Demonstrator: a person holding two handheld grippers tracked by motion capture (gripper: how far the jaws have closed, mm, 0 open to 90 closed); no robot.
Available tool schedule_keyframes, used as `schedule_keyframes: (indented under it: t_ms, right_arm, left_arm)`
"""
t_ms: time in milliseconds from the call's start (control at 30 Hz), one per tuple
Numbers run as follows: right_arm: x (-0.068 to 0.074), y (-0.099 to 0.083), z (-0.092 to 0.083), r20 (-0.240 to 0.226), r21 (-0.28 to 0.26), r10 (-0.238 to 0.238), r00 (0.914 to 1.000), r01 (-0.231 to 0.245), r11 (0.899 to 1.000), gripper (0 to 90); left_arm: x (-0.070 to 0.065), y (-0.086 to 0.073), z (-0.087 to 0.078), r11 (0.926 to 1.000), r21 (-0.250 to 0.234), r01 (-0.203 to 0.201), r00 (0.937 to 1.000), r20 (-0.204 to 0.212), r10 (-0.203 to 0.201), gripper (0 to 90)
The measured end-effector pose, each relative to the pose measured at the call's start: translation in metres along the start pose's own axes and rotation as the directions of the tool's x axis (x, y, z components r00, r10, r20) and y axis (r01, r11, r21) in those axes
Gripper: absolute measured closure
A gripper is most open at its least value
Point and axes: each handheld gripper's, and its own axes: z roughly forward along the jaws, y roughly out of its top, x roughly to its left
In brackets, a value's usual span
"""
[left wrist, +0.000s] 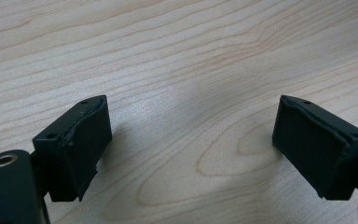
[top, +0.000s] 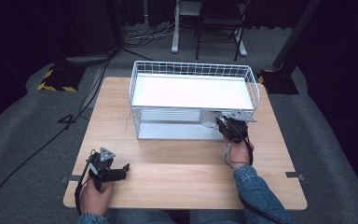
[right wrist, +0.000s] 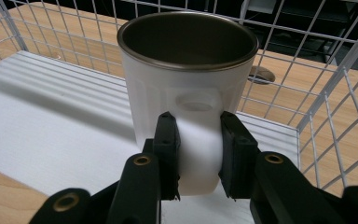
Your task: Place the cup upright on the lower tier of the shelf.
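Observation:
A white cup [right wrist: 186, 88] with a dark metal inside stands upright on the ribbed white lower shelf [right wrist: 51, 116] of a white wire rack [top: 191, 65]. My right gripper [right wrist: 198, 154] is shut on the cup's handle, one black pad on each side of it. In the high view the right gripper [top: 233, 127] reaches into the rack's open front at its right end, where the cup [top: 208, 119] shows grey under the top shelf. My left gripper [left wrist: 191, 140] is open over bare wood, nothing between its jaws; it sits near the table's front left [top: 121, 171].
The rack stands on the far half of a wooden table [top: 191, 172], with a flat white top shelf [top: 191, 91]. Wire mesh walls [right wrist: 326, 98] close the rack's sides and back. Cables and stand bases lie on the grey floor beyond.

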Motion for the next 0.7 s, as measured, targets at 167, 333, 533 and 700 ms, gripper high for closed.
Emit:
schedule_keyframes:
  t_ms: [167,333,533,700]
  right_arm:
    - [-0.0010,-0.0023,0.0002,-0.010,0.005,0.001,1.0000,-0.001,1.000,70.1]
    - [-0.0016,-0.0038,0.0004,-0.022,0.008,-0.004,0.9998,0.004,1.000,62.2]
    - [-0.0013,-0.0015,-0.0009,-0.026,0.008,-0.004,0.9997,0.004,1.000,55.2]
    - [-0.0030,0.0006,-0.0054,-0.027,0.006,0.006,0.9996,-0.006,1.000,49.9]
  left_arm:
    - [-0.0001,0.0000,0.0000,1.0000,0.000,0.001,1.0000,0.001,-0.001,12.1]
    - [0.0000,0.0000,0.0000,1.0000,0.000,0.000,1.0000,0.000,0.000,12.1]
    - [0.0000,0.0000,0.0000,1.0000,0.000,0.000,1.0000,0.000,0.000,12.1]
    - [0.0000,0.0000,0.0000,1.0000,0.000,0.000,1.0000,0.000,0.000,12.1]
